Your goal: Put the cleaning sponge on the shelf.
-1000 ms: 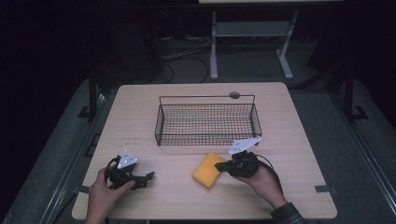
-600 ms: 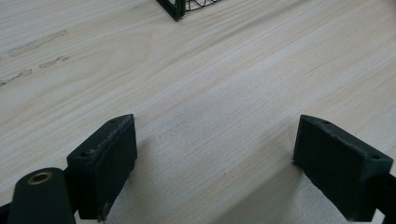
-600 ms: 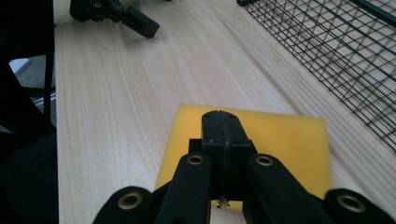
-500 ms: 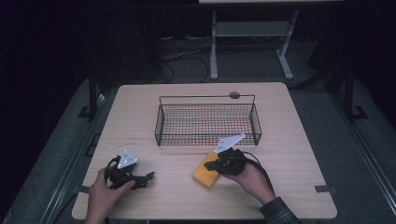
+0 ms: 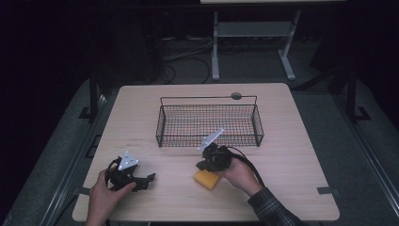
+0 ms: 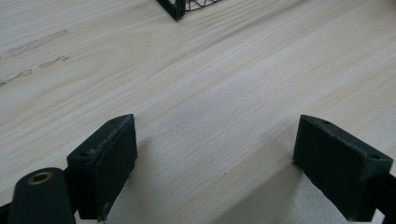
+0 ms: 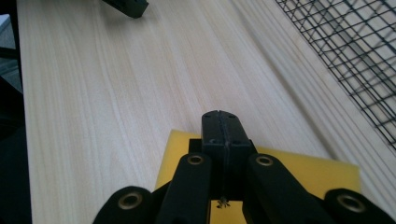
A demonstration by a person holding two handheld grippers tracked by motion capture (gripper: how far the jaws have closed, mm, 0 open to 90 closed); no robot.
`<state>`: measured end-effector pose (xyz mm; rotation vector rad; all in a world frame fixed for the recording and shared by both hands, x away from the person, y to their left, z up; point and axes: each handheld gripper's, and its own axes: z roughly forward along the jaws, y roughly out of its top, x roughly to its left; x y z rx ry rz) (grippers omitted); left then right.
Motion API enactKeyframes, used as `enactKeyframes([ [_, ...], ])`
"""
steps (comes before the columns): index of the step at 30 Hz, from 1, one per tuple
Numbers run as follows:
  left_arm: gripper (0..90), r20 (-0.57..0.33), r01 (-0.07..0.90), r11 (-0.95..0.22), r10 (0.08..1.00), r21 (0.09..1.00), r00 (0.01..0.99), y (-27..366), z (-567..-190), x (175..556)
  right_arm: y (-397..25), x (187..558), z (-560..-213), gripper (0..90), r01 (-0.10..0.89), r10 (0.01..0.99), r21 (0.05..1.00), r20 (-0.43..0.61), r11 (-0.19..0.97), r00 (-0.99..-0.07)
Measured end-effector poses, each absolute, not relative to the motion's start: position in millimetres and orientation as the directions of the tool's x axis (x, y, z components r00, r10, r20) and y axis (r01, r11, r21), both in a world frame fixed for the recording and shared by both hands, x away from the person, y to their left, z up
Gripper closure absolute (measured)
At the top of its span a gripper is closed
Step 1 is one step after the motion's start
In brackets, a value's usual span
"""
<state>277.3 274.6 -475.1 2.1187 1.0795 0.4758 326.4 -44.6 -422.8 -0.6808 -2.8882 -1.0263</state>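
Yellow sponge (image 5: 207, 179) lies flat on the wooden table (image 5: 291, 155), just in front of the wire basket (image 5: 209, 121). Right gripper (image 7: 223, 128) sits above it, its 2 jaws pressed together with nothing between them. Left gripper (image 6: 215, 163) rests near the table's front-left, jaws spread wide over bare wood.

Matt pale wood table (image 5: 291, 141), black wire-mesh metal basket (image 5: 209, 123), matt yellow sponge (image 7: 299, 170).
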Motion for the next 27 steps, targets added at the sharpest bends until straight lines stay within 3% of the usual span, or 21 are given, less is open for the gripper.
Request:
enactKeyframes([
  [12, 12.6, 0.008, 0.553, -0.406, 0.811, 0.727, 0.585, 274.6, -475.1, 277.3, -27.0, 327.3, -431.8, 89.6, 0.387, 0.369, 0.579, 0.155, 0.718, -0.916],
  [27, 12.6, 0.008, 0.554, -0.405, 0.812, 0.727, 0.584, 274.5, -475.1, 277.2, -50.8, 316.9, -431.3, 89.6, 0.418, 0.397, 0.566, 0.167, 0.711, -0.902],
])
